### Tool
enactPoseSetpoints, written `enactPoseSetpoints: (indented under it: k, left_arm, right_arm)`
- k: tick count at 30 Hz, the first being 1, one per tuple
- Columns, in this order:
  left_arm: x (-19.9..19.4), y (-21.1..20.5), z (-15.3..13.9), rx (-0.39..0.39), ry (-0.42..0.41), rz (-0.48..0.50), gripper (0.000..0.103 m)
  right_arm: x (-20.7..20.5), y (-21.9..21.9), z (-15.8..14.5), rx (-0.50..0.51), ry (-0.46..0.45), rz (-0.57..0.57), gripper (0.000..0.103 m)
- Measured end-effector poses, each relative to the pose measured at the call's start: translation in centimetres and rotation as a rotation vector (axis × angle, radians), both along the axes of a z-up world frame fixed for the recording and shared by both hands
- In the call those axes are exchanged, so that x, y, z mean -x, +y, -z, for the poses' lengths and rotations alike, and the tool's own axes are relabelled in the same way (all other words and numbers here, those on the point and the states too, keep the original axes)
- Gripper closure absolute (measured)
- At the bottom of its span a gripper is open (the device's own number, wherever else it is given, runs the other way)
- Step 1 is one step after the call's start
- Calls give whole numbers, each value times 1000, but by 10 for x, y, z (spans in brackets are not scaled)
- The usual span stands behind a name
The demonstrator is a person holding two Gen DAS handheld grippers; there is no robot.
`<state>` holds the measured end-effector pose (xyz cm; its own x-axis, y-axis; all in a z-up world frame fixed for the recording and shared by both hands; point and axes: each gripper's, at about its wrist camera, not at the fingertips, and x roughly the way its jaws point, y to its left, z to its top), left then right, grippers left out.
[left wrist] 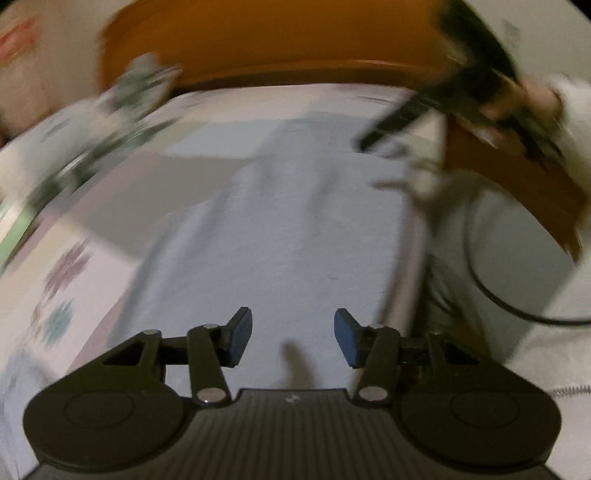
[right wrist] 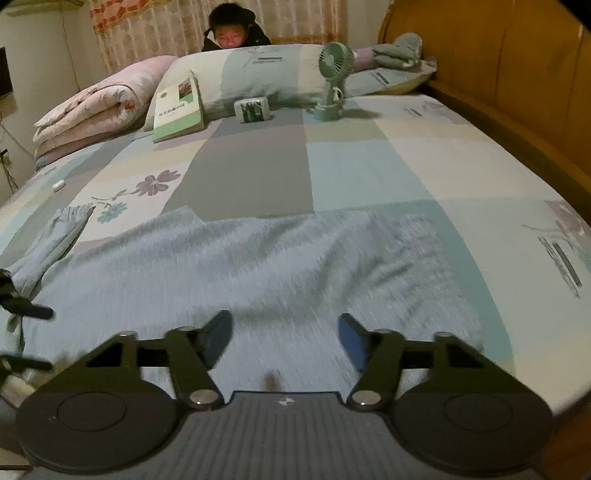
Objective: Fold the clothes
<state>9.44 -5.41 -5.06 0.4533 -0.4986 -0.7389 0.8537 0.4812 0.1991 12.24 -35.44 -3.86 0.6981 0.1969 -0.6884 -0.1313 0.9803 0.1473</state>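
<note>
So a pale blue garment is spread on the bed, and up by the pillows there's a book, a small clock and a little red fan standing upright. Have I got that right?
Nearly. The fan is green, not red; the right wrist view shows it standing upright near the pillows. The rest holds: the pale blue garment lies spread on the bed, with the book and what looks like a small clock up by the pillows.

**A bedroom in a home**

A wide bed (right wrist: 369, 166) with a patchwork flowered sheet fills the view, backed by a wooden headboard (right wrist: 480, 55). Pillows (right wrist: 258, 70) and a rolled quilt (right wrist: 92, 107) line its far edge, with a book (right wrist: 177, 110) and a small green fan (right wrist: 334, 81) beside them, and patterned curtains (right wrist: 147, 22) hang behind
</note>
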Motion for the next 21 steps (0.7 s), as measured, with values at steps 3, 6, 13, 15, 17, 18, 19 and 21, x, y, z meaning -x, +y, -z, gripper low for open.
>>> enactPoseSetpoints:
  k: [3, 6, 13, 15, 17, 18, 19, 21]
  left_arm:
    - [12, -26, 13, -63, -43, 104, 53]
    - [21, -44, 29, -122, -92, 155, 53]
    - [28, -59, 39, -173, -186, 100, 96]
    - [23, -59, 33, -135, -153, 64, 97]
    - [20, -58, 30, -126, -152, 41, 97]
    - [20, -58, 29, -127, -154, 37, 97]
    - [20, -57, 29, -129, -154, 35, 97]
    - [21, -57, 29, -129, -158, 26, 97]
  right_arm:
    - [14, -15, -3, -37, 2, 26, 38]
    - [27, -30, -3, -80, 3, 48, 38]
    - [40, -21, 5, -6, 36, -40, 38]
    - [41, -15, 7, -27, 39, -82, 38]
    - [42, -5, 10, -38, 36, -133, 37]
    - [43, 1, 11, -19, 32, -158, 37]
    - [44, 8, 13, 2, 28, -182, 35]
    - [45, 25, 18, 90, 40, -226, 35]
